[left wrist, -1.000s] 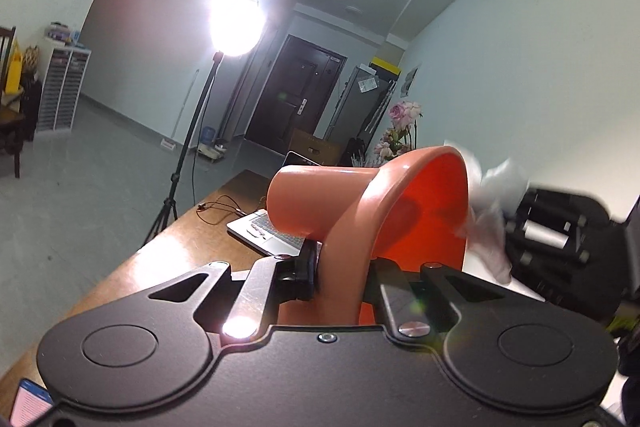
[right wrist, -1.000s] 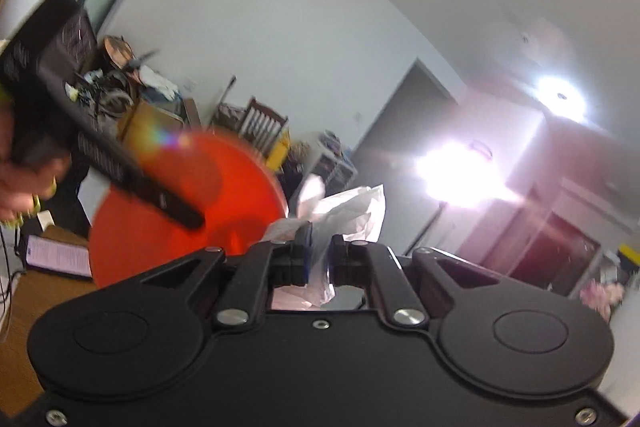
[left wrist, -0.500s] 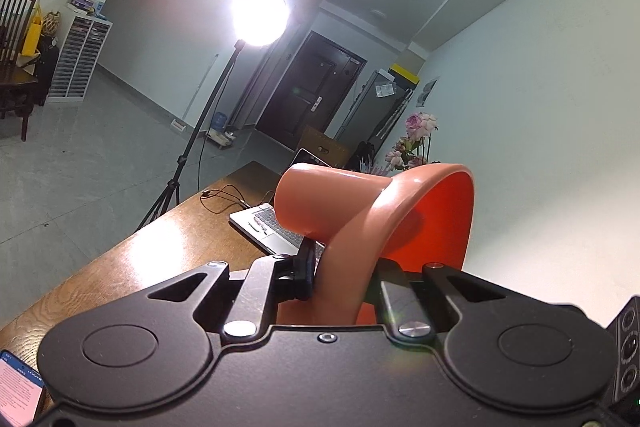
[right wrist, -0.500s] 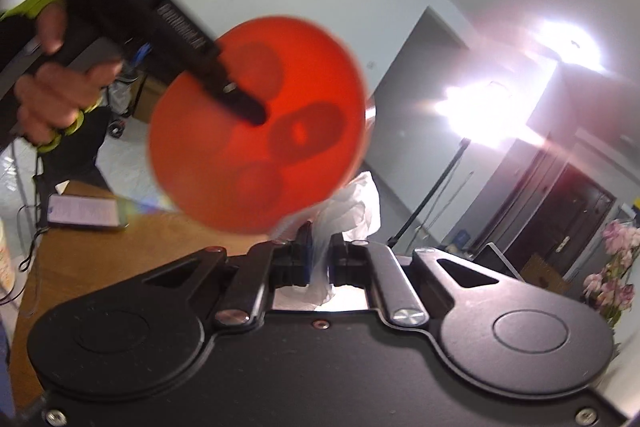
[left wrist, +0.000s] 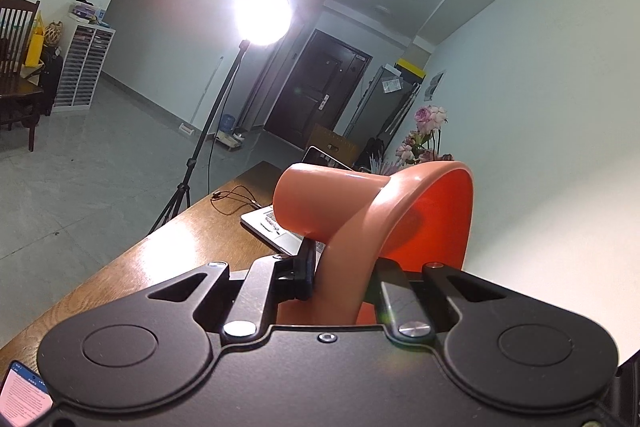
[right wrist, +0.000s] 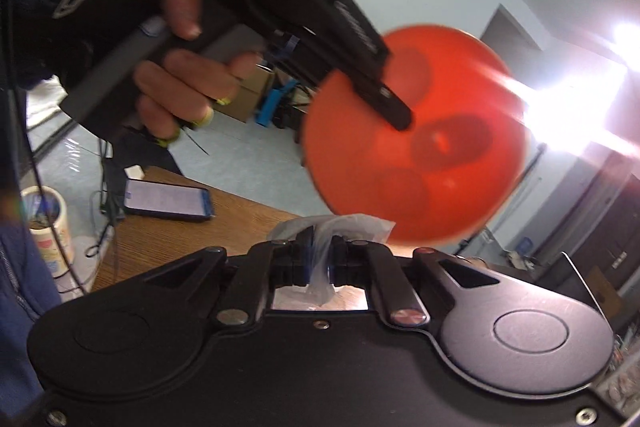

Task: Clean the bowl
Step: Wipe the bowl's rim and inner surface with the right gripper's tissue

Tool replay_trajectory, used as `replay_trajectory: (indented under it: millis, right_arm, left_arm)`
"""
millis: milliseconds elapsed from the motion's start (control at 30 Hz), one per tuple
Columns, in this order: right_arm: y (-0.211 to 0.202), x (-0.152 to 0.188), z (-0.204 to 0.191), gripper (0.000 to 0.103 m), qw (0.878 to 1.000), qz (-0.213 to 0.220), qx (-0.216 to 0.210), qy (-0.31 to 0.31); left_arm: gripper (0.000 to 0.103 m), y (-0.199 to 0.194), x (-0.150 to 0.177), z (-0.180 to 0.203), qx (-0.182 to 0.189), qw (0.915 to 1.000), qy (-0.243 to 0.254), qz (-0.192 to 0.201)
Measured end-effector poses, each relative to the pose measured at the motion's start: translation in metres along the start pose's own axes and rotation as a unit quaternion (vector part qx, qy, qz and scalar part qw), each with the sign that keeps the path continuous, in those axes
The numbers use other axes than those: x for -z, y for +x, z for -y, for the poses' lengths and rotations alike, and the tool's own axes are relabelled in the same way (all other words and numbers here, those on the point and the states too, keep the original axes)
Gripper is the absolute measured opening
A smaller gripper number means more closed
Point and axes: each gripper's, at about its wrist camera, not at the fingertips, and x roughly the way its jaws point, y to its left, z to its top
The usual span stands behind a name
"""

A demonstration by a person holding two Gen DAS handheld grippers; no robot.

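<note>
Wiping step mid-way: left gripper [left wrist: 340, 279] clamped on orange bowl [right wrist: 416, 135] rim, held aloft; right gripper [right wrist: 320, 261] pinching tissue [right wrist: 324, 235] just below bowl. Next: lift tissue into bowl interior, rub.

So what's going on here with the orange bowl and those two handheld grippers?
A person is cleaning an orange bowl with two handheld grippers. The left gripper is clamped on the bowl's rim and holds it up above the wooden table, its inside facing the other tool. The right gripper pinches a crumpled white tissue just below the bowl's lower edge; whether it touches the bowl is unclear.
</note>
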Motion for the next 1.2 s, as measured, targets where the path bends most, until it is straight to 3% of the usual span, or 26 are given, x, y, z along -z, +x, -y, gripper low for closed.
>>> replay_trajectory:
  millis: [300, 600, 767, 900, 1033, 1200]
  right_arm:
    - [-0.013, -0.030, -0.012, 0.007, 0.999, 0.036, -0.010, -0.024]
    - [-0.006, -0.044, 0.008, 0.007, 0.997, 0.041, 0.048, -0.039]
    - [-0.002, -0.036, 0.026, 0.007, 0.996, 0.027, 0.083, -0.013]
    - [0.003, -0.024, 0.035, 0.007, 0.996, -0.001, 0.090, 0.008]
    - [0.012, -0.007, 0.023, 0.007, 0.997, -0.043, 0.068, 0.015]
    - [0.021, 0.005, 0.001, 0.007, 0.997, -0.070, 0.027, 0.025]
  left_arm:
    - [0.011, 0.005, 0.006, -0.002, -0.001, 0.9998, 0.010, -0.019]
    - [0.011, 0.008, 0.019, -0.005, 0.007, 0.9990, 0.013, -0.041]
    - [0.011, 0.010, 0.032, -0.013, 0.003, 0.9978, 0.012, -0.065]
    - [0.011, 0.014, 0.041, -0.024, 0.002, 0.9965, -0.016, -0.083]
    - [0.011, 0.021, 0.049, -0.038, -0.003, 0.9935, -0.055, -0.099]
    - [0.011, 0.039, 0.068, -0.062, -0.012, 0.9823, -0.130, -0.135]
